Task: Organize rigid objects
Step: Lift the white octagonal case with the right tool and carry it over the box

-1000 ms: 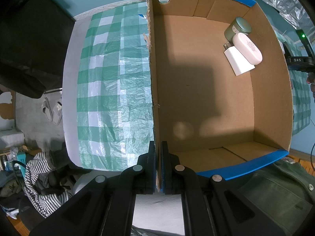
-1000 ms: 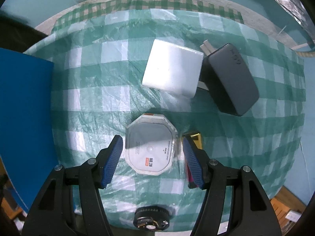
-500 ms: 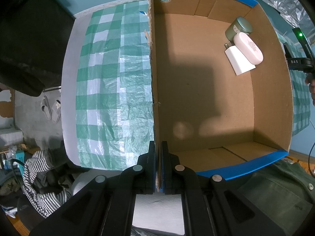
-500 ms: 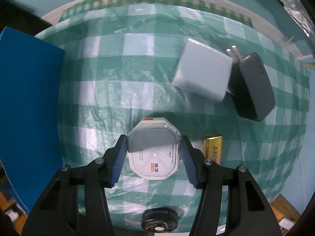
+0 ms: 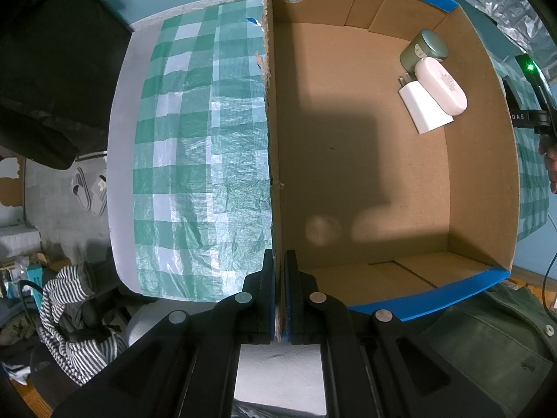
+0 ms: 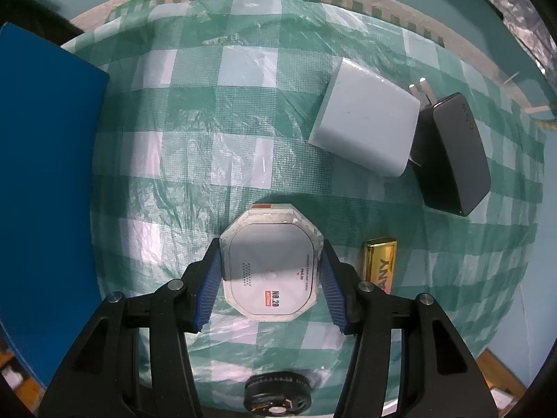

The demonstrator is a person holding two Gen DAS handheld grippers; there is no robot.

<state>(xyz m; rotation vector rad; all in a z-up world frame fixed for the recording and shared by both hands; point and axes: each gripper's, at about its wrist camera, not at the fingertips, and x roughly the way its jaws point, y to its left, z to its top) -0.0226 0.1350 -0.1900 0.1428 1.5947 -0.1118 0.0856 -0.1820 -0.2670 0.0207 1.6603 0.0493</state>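
**Octagonal box gripped as carton waits alongside**

The right gripper has its jaws pressed on both sides of the octagonal box, above the checked cloth on the bench. Open cloth lies ahead; a pale charger, dark adapter and gold bar crowd the right, a black disc sits nearest. The left gripper has its jaws clamped on the cardboard carton wall. Inside, a tin, white case and white plug fill the far corner.

Black round object partly cut off
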